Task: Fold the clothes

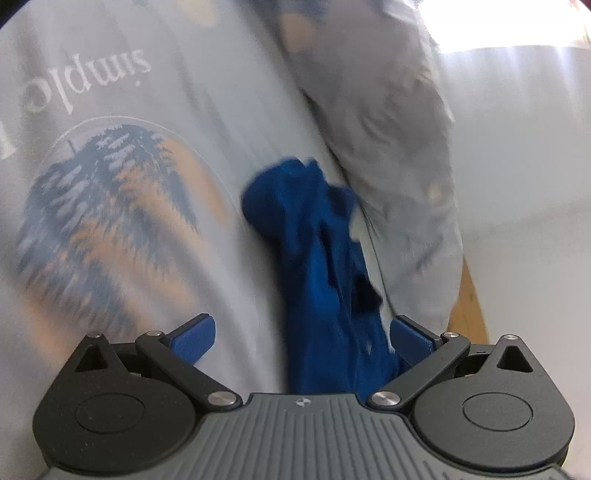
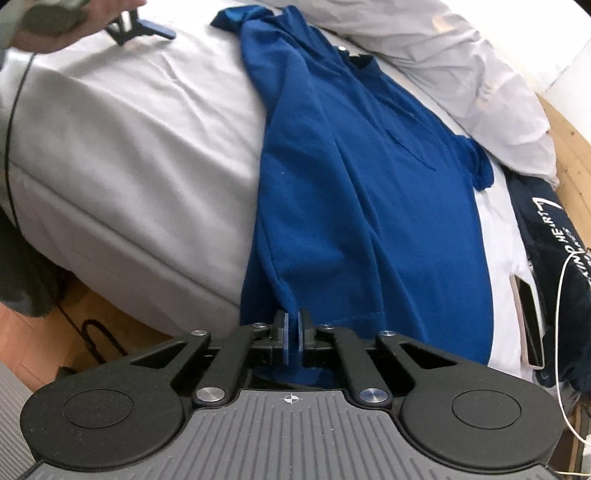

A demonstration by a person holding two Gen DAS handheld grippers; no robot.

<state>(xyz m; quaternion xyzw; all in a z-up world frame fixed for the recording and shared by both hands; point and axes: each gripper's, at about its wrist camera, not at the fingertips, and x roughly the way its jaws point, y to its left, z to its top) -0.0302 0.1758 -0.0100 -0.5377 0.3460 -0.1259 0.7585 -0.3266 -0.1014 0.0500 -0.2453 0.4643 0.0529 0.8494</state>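
Observation:
A blue polo shirt [image 2: 354, 177] lies stretched lengthwise across a white bed [image 2: 122, 155], collar at the far end. My right gripper [image 2: 292, 325] is shut on the shirt's near hem. In the left wrist view my left gripper [image 1: 301, 332] is open, its blue pads [image 1: 194, 338] spread wide, with a bunched part of the blue shirt [image 1: 317, 258] lying between the jaws but not pinched. The left gripper [image 2: 140, 27] also shows in the right wrist view at the far left, held in a hand above the bed.
A light grey T-shirt with a tree print [image 1: 110, 206] and another grey garment [image 1: 399, 155] lie by the left gripper. A pale garment [image 2: 461, 74], a dark navy printed garment [image 2: 554, 236] and a phone [image 2: 532, 328] lie at the bed's right. Wooden floor [image 2: 576, 155] borders the bed.

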